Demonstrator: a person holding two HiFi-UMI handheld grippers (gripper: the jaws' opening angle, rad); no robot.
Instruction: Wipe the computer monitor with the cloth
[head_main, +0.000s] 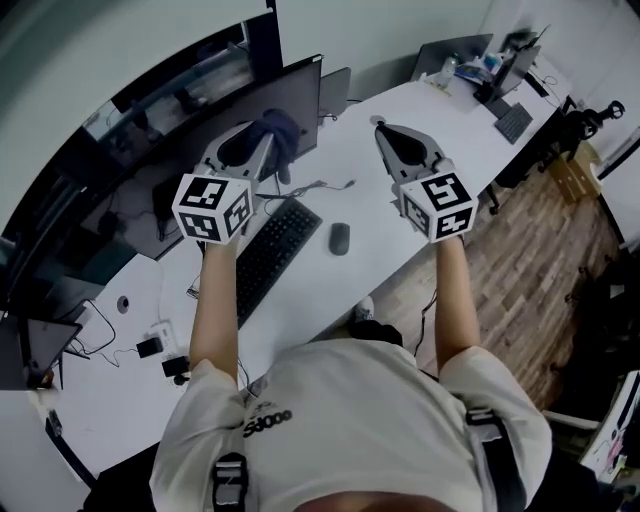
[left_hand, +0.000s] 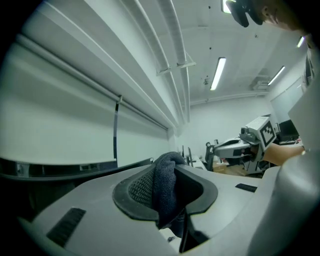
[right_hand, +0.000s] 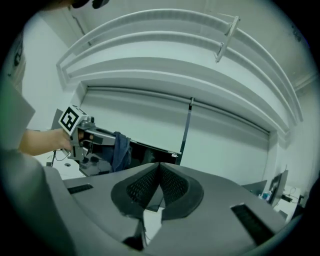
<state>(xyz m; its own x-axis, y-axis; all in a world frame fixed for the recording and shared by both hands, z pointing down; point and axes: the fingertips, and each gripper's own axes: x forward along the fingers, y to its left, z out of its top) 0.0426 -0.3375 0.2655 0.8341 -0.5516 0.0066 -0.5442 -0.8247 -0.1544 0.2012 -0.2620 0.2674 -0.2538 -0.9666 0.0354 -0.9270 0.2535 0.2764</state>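
Your left gripper has its jaws clamped on the cloth. It's dark blue, knit-textured and bunched, with one fold poking above the jaws and the rest drooping below. The cloth sits just ahead of the monitor; can't tell if it touches the screen. Right gripper: jaws pressed together, nothing in them, held beside the left one. Below the jaws are a white counter, keyboard and mouse. Wood floor is right of the right jaws, strip lights overhead.
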